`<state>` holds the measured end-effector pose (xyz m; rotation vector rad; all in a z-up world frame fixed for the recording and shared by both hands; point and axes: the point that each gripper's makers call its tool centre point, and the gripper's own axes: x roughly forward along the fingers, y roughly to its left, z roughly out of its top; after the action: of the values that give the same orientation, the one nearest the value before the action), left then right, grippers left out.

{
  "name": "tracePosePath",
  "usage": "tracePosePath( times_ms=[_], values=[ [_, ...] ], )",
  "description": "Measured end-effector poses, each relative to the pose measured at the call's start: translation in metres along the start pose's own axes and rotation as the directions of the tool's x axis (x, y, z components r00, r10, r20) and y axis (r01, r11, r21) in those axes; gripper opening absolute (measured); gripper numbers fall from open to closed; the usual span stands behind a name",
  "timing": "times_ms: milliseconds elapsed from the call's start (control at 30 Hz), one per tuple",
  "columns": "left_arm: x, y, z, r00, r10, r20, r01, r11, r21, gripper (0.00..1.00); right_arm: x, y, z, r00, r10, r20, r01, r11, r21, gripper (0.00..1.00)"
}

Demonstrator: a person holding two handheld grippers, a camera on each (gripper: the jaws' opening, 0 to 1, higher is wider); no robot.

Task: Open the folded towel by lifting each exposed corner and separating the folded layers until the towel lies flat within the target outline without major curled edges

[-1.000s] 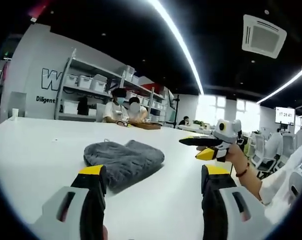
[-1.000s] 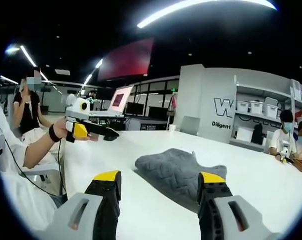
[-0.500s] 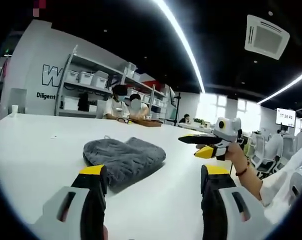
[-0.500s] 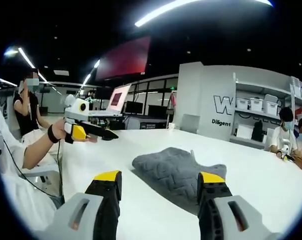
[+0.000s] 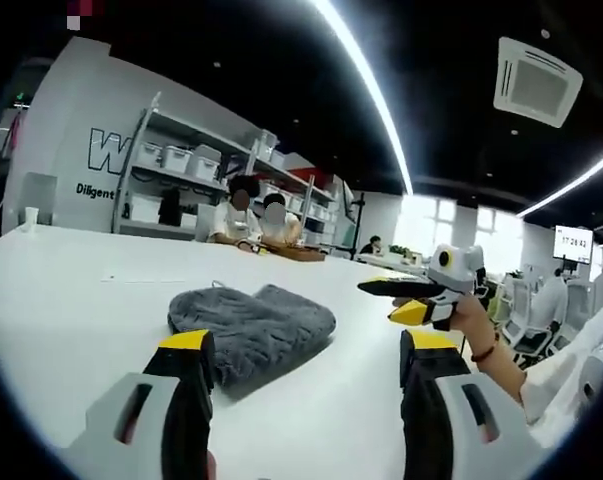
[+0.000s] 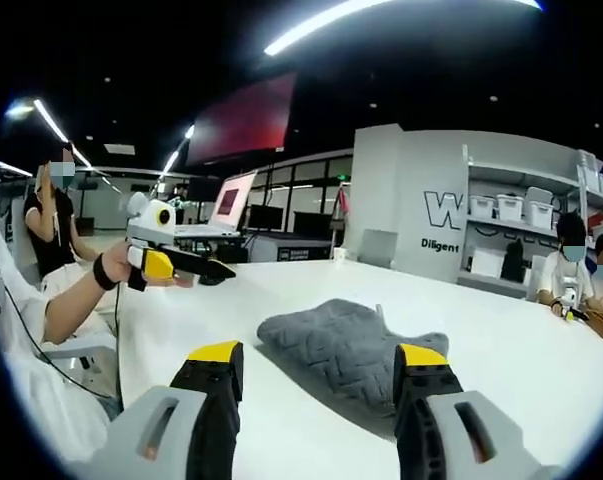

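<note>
On the white tabletop (image 5: 61,300), folded grey quilted towel (image 5: 251,325) untouched; my left gripper (image 5: 301,365) and right gripper (image 6: 316,370) both wide open, empty. Risk: pinching several layers together.

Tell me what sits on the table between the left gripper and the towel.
Nothing: in the left gripper view, bare white table lies between the left gripper and the grey towel.

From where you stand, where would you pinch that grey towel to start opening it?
Probably the towel's near flap, the one reaching toward the right gripper, coming in low from this side. Its top layer ends there in a loose edge on the table, while the far end looks like a rounded fold. Both grippers, the left gripper too, are open and off it.
</note>
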<state>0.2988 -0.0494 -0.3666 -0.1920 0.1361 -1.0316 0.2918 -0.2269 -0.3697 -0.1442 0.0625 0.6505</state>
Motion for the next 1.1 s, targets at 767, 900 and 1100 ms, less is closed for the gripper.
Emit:
tracePosePath(
  times_ms=[767,900,1100],
  values=[
    [0.02,0.005,-0.007,0.999,-0.011,-0.04,0.011,1.0,-0.003,0.72,0.009,-0.011,-0.004,0.999,0.0,-0.044,0.0,1.0,-0.009,0.59],
    [0.024,0.006,-0.007,0.999,-0.014,-0.04,0.014,1.0,-0.007,0.72,0.01,-0.015,-0.003,0.999,-0.005,-0.041,0.004,1.0,-0.008,0.59],
    [0.026,0.009,-0.009,0.999,-0.008,-0.042,0.007,1.0,-0.017,0.72,0.011,-0.018,-0.005,0.999,-0.005,-0.044,0.005,1.0,-0.004,0.59]
  ],
)
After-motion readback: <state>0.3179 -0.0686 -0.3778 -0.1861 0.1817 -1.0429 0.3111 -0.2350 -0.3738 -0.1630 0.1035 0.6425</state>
